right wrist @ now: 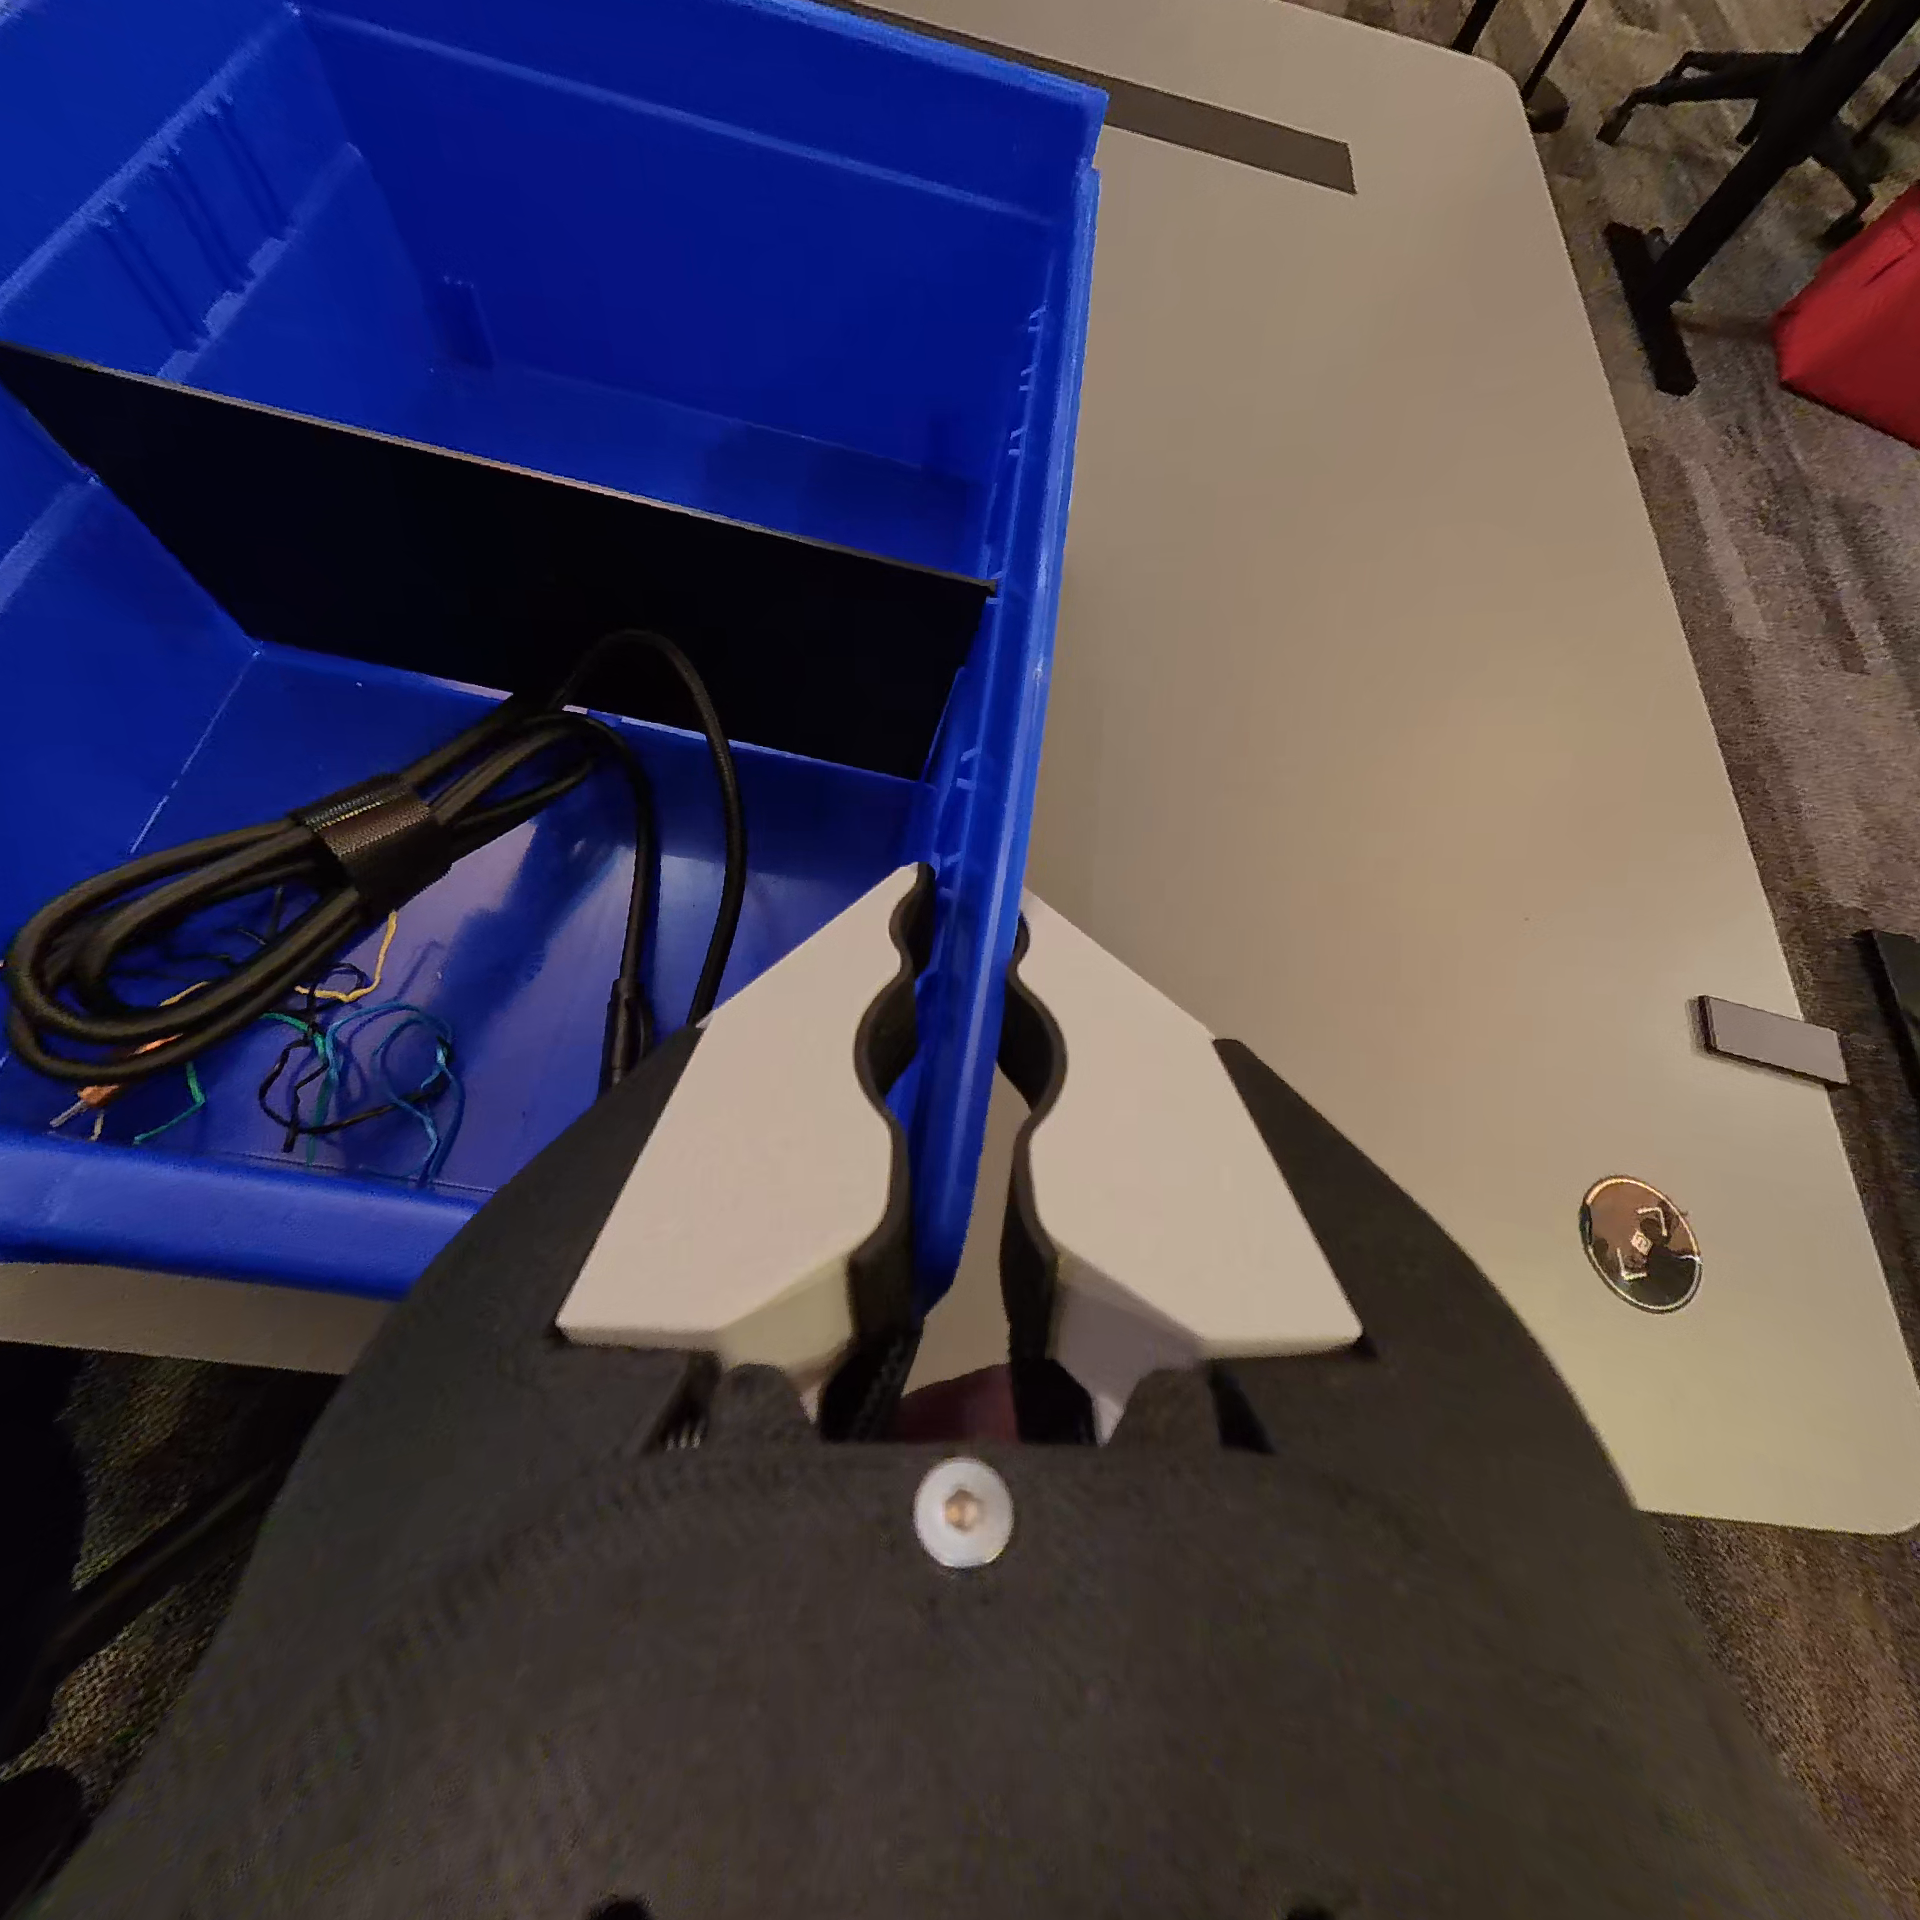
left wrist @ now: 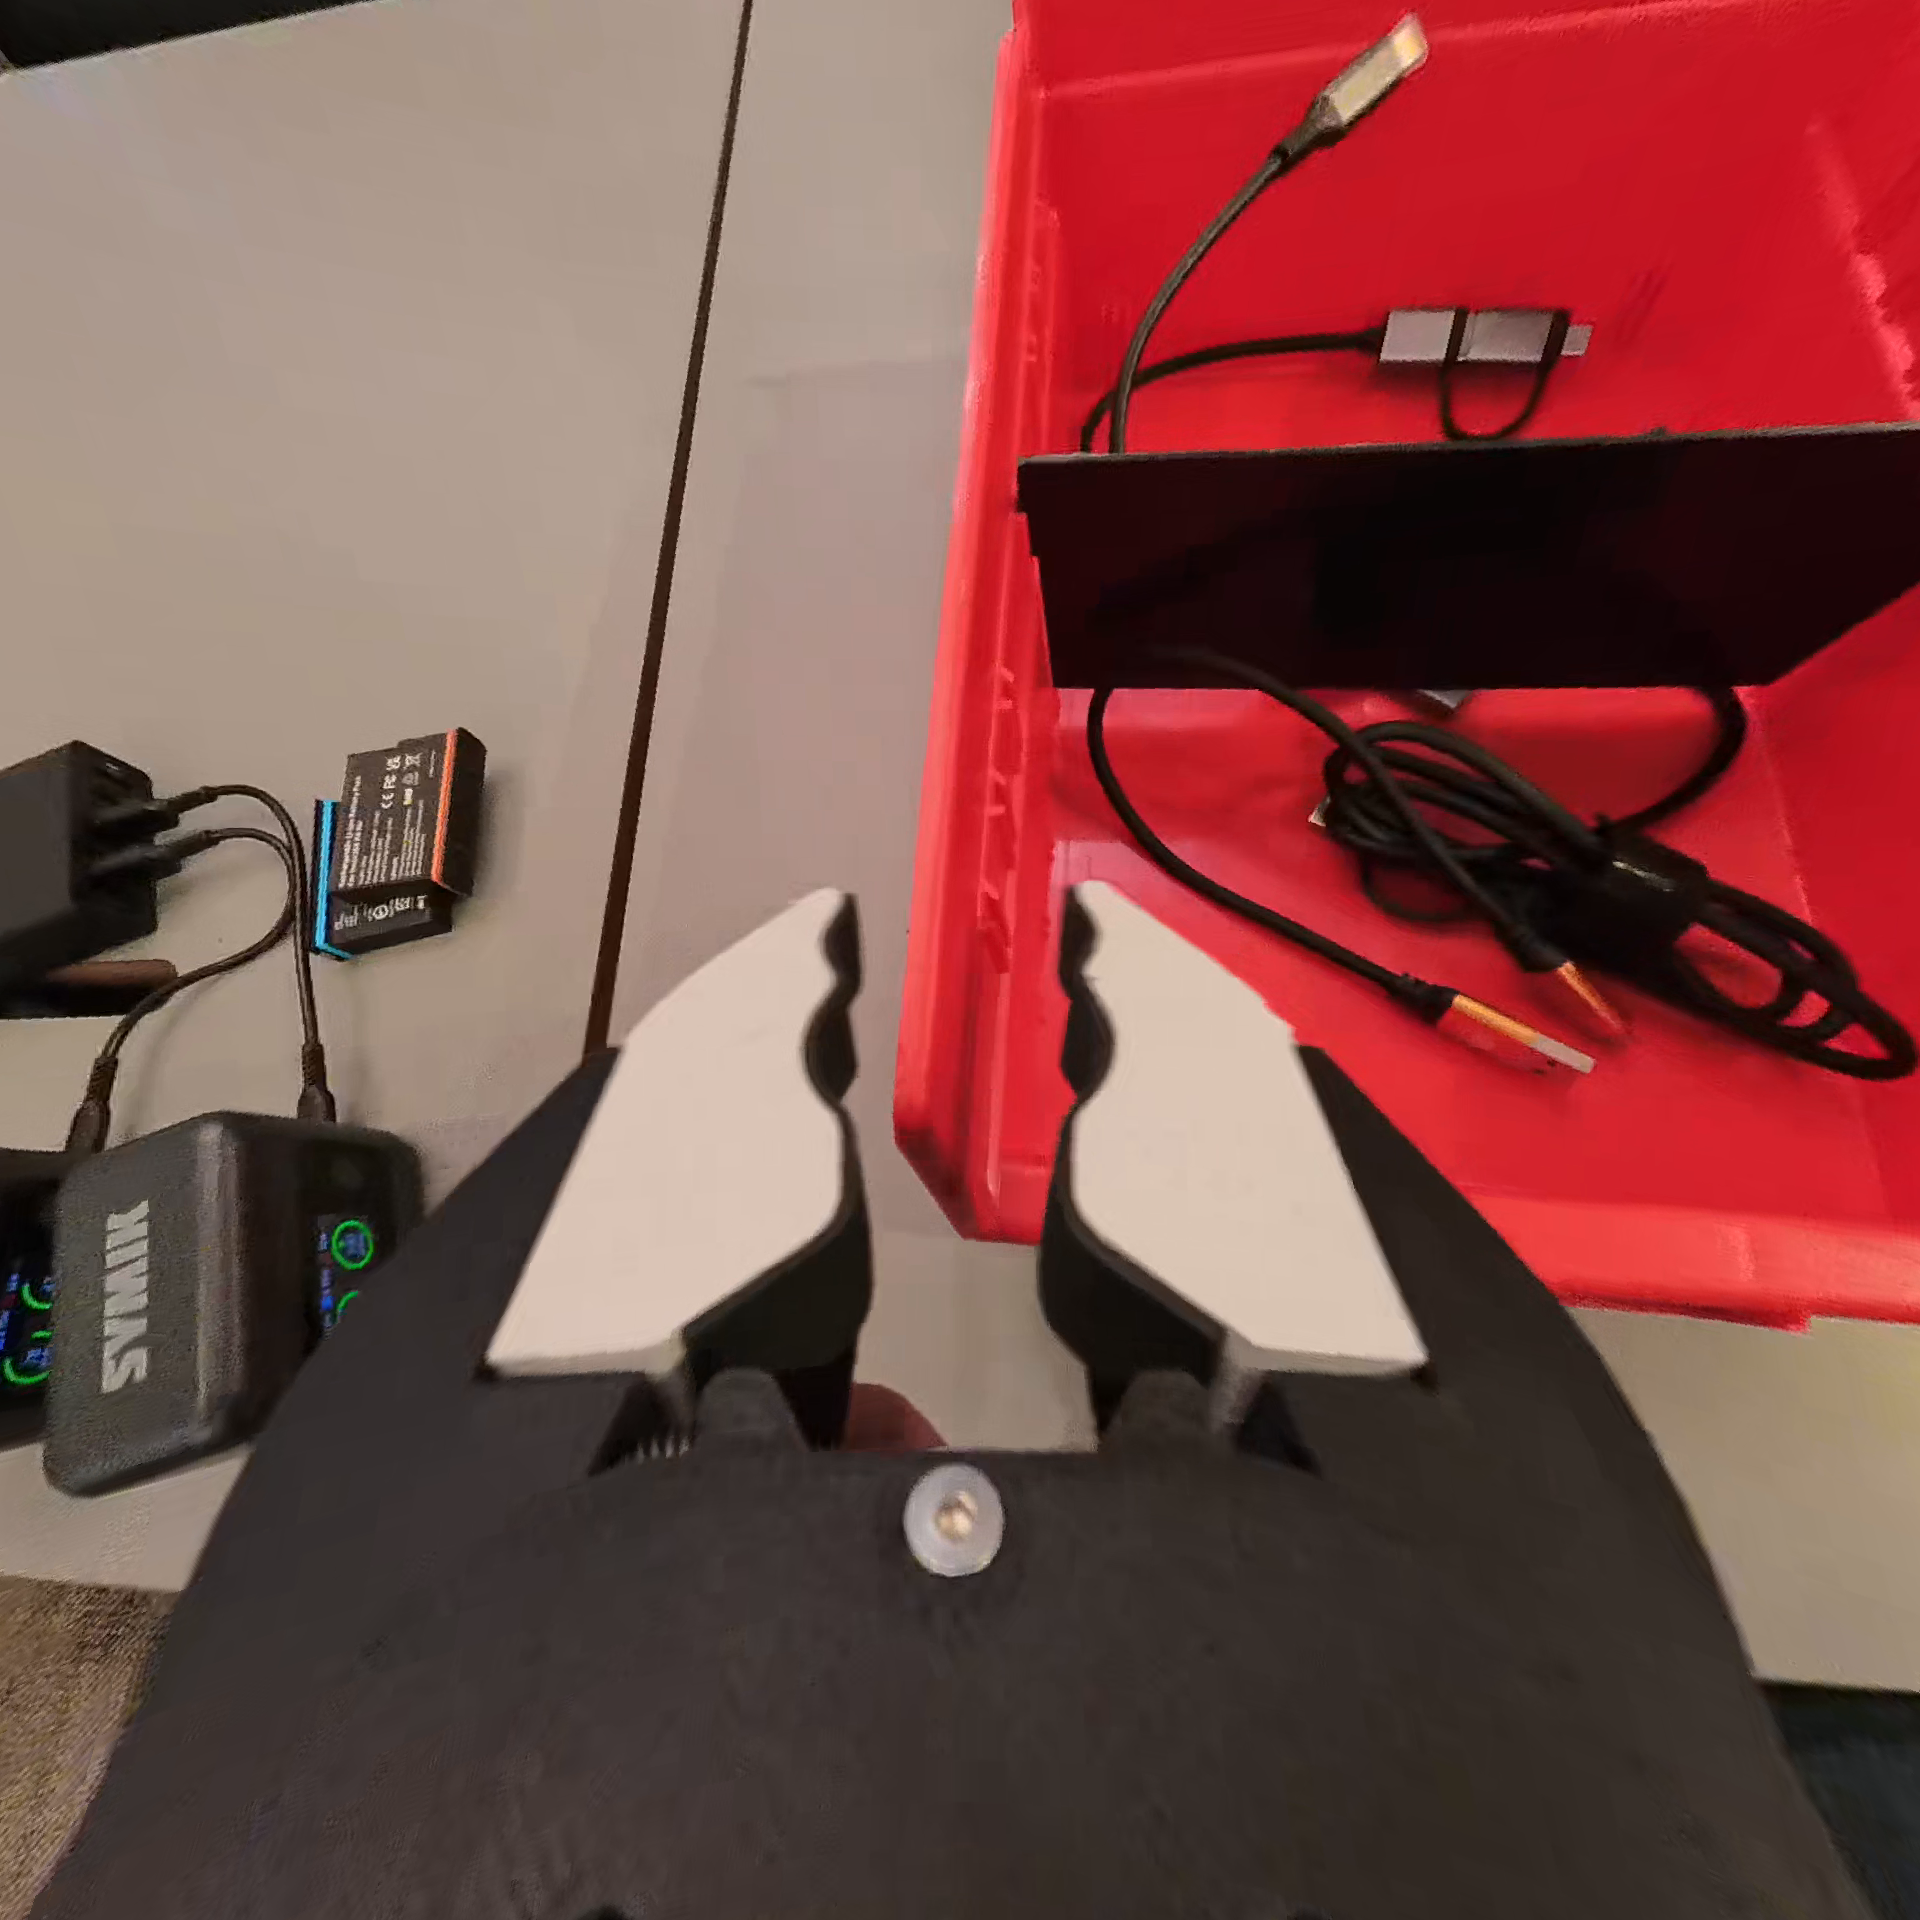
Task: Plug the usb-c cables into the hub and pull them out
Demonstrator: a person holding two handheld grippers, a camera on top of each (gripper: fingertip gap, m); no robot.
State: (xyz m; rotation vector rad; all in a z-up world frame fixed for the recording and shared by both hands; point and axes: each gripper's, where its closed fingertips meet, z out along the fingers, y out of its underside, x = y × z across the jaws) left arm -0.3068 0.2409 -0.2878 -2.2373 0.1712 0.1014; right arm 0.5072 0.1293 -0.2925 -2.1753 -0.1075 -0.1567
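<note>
A red bin (left wrist: 997, 582) with a black divider (left wrist: 1455, 561) holds the cables. Its far compartment has a small grey hub-like adapter (left wrist: 1475, 338) and a black cable with a silver plug (left wrist: 1361, 78). Its near compartment has a coiled black cable (left wrist: 1558, 862) with orange-gold plugs (left wrist: 1517, 1039). My left gripper (left wrist: 961, 914) is open, its fingers either side of the red bin's left wall. My right gripper (right wrist: 971, 904) is closed narrowly on the right wall of a blue bin (right wrist: 1039, 520). That bin holds a strapped black cable bundle (right wrist: 312, 852).
Left of the red bin stand a black charger (left wrist: 73, 842), two batteries (left wrist: 400, 842) and a dark charging case (left wrist: 197, 1288). Thin coloured wires (right wrist: 343, 1060) lie in the blue bin, which has a black divider (right wrist: 520, 561). The grey table (right wrist: 1351, 727) ends at the right, with a round metal disc (right wrist: 1640, 1242). The left gripper's tips are roughly 80 centimetres from the right gripper's. About 25 centimetres separates my left fingertips from the small grey hub-like adapter (left wrist: 1475, 338).
</note>
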